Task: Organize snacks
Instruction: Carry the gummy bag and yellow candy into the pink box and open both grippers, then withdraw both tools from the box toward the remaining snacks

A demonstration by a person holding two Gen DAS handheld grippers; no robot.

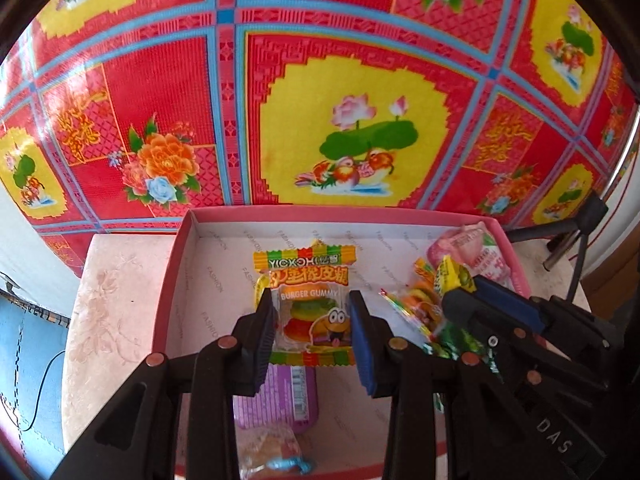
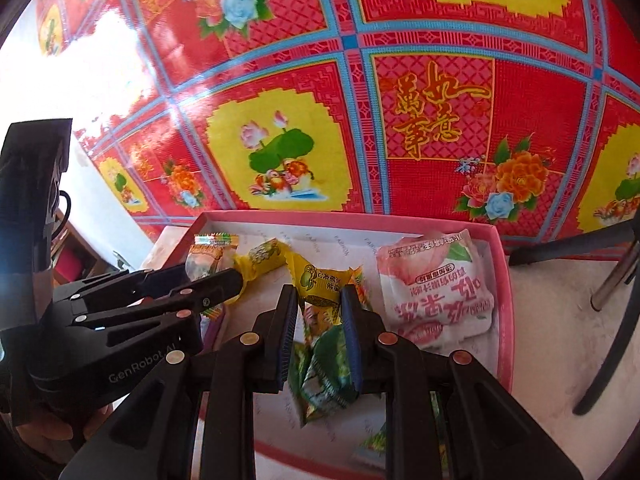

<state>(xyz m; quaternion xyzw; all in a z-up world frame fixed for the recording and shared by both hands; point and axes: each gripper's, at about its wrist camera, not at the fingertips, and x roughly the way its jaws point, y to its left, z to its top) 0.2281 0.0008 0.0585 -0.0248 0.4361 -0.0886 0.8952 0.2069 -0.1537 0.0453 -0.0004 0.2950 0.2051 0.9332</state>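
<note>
While both grippers hang over it, the pink box (image 1: 188,256) sits on a pale flowered stool top (image 1: 108,320), its far wall against the red, yellow and blue patterned floor covering (image 1: 344,92). Inside the box, the largest packet is the pink-and-white peach snack bag (image 2: 436,292), lying in the far right corner against the right wall. A purple packet (image 1: 288,400) lies flat on the box floor towards the near edge, under the left tool, with a small clear-wrapped sweet (image 1: 276,452) nearer the near wall.

The left gripper (image 1: 312,328) is closed to a narrow gap on the burger gummy packet (image 1: 306,308), one pad pressing each side edge; the packet stands upright between them, about mid-box and above the floor.

The right gripper (image 2: 320,320) is fully closed, clamping a green-and-yellow wrapped candy bundle (image 2: 324,356) that hangs crumpled between its pads, just left of the peach bag. A yellow lime-printed wrapper (image 2: 316,280) shows above the pads, part of that cluster; whether it is gripped too I cannot tell.
</note>
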